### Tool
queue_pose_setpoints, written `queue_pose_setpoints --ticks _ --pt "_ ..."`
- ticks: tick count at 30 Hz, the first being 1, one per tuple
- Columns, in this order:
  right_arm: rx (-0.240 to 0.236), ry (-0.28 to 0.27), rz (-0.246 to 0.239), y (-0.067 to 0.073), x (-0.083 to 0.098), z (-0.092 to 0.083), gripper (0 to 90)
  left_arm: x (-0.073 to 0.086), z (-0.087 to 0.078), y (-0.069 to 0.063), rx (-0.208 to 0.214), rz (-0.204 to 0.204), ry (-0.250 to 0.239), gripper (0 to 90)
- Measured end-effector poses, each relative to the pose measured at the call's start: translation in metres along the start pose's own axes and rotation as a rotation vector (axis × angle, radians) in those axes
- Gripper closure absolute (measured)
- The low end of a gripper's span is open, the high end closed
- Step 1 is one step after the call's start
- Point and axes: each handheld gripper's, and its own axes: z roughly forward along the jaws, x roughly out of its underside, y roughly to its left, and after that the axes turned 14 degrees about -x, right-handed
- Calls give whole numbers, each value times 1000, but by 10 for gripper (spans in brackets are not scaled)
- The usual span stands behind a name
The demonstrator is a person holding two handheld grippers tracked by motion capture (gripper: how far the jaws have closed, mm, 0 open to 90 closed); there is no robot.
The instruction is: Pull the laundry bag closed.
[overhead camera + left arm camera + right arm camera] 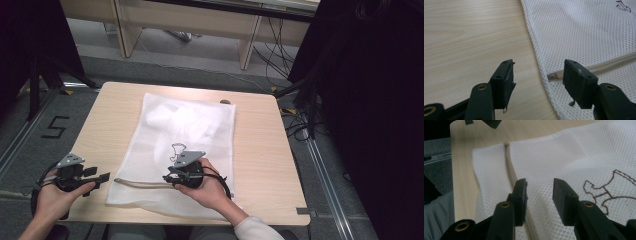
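Observation:
A white mesh bag (210, 131) lies flat on the wooden table (262, 155), with a white bundle (165, 117) inside its far part. A beige zipper (140, 183) runs along its near side. My left gripper (106, 176) is at the table's front left, open, pointing at the zipper's left end. In the left gripper view the zipper end (552, 75) lies just inside the right jaw of the left gripper (537, 72). My right gripper (167, 176) hovers open over the mesh, with the zipper (509, 165) passing under the left jaw of the right gripper (539, 187). A brown embroidered outline (602, 188) lies to its right.
Bare tabletop (469, 37) stretches left of the bag. A small dark object (226, 101) sits at the table's far edge. Black drapes (370, 100) stand at the right, cables (280, 55) trail behind the table, and a "5" mark (54, 127) is on the floor at the left.

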Motion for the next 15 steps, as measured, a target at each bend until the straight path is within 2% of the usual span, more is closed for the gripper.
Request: queue_pose_setpoints --ticks 9,11,12,15 --pt "-30 7 -10 5 -13 15 649 0 0 2 -5 -15 -9 416" --pt "-37 8 -36 5 -18 22 652 0 0 2 -7 -12 -6 416" --pt "-47 15 -24 6 -20 23 652 0 0 2 -7 -13 -7 416" --pt "-54 15 -29 7 -24 30 658 0 0 2 -2 -23 -10 417"
